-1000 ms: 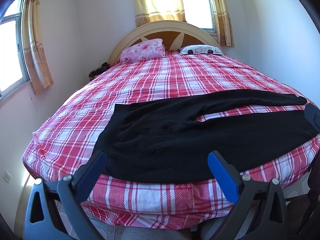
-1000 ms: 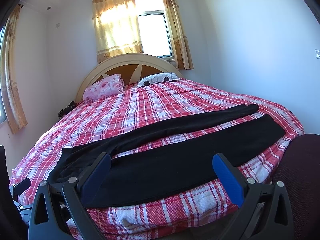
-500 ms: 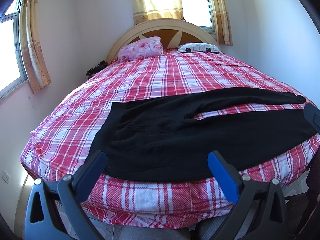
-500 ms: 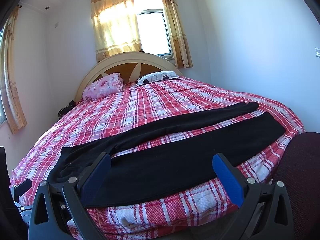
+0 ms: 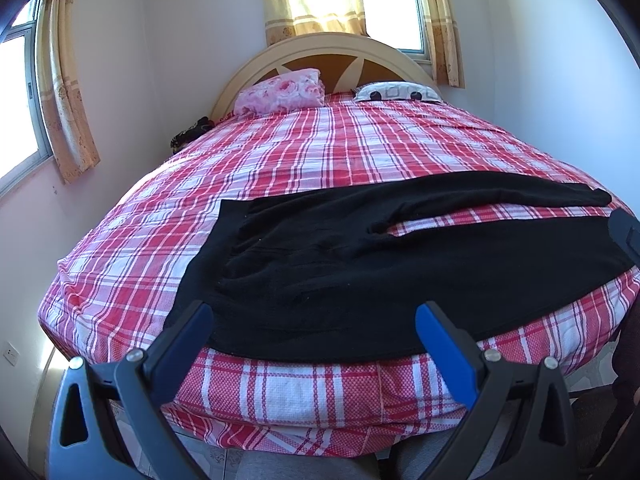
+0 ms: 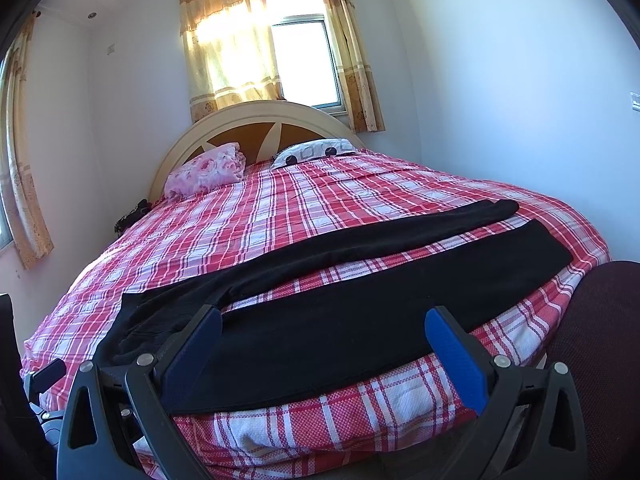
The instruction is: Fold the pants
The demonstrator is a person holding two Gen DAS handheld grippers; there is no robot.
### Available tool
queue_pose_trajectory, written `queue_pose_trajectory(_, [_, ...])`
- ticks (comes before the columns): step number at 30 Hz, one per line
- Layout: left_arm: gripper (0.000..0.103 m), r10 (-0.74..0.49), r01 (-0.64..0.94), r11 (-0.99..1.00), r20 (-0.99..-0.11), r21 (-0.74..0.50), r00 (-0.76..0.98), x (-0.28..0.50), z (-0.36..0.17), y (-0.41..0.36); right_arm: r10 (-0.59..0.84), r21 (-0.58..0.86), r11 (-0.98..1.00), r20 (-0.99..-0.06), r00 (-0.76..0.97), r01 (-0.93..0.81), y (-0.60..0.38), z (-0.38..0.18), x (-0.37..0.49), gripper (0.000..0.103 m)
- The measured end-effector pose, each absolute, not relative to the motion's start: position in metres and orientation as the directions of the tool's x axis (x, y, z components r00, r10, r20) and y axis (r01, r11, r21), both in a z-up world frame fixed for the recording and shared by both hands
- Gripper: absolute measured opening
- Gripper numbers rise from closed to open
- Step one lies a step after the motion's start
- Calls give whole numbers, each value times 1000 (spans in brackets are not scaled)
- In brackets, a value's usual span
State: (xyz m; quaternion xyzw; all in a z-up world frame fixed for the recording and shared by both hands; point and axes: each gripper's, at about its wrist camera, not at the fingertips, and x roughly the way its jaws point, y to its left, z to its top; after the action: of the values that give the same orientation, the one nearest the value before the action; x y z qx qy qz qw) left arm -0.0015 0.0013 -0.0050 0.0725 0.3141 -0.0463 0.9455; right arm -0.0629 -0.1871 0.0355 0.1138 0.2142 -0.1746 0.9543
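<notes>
Sunlit and narrow, the bedroom is mostly taken up by a bed (image 5: 304, 168) in a red-and-white checked sheet, and the black pants (image 5: 360, 264) lie flat along its foot edge, unfolded. Their long axis runs across the bed, parallel to that edge: the waistband points toward the foot's left corner, the cuffs toward the right corner, with the two legs split apart so a wedge of sheet shows between them. The near leg lies just inside the foot edge, and that is the risk: a careless tug could, I judge, drag it over the edge and pull the rest after it. Dark knit also gives little contrast, so pinching one layer instead of both seems likely, and a sheet fold could be caught along with it. The left gripper (image 5: 314, 320) hovers off the foot edge by the waist end, jaws spread wide and holding nothing; the right gripper (image 6: 324, 324) hangs likewise before the near leg, released and empty. Whether either fingertip brushes cloth is hard to tell through the fisheye. Two pillows (image 5: 280, 92) rest at the headboard (image 5: 320, 44), well apart from the garment.
</notes>
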Motion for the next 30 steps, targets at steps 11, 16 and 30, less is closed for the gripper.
queue_pose_trajectory(11, [103, -37, 134, 985, -612, 113, 790, 4, -11, 1, -285, 131, 916, -454, 844, 379, -186, 32, -60, 102])
queue_pose_trajectory(16, [103, -36, 140, 983, -632, 117, 774, 14, -18, 1, -289, 121, 914, -475, 831, 387, -188, 27, -54, 102])
queue_pose_trajectory(30, [103, -16, 129, 985, -693, 111, 721, 88, -31, 36, 5, 18, 1000, -553, 833, 6, -170, 22, 65, 102])
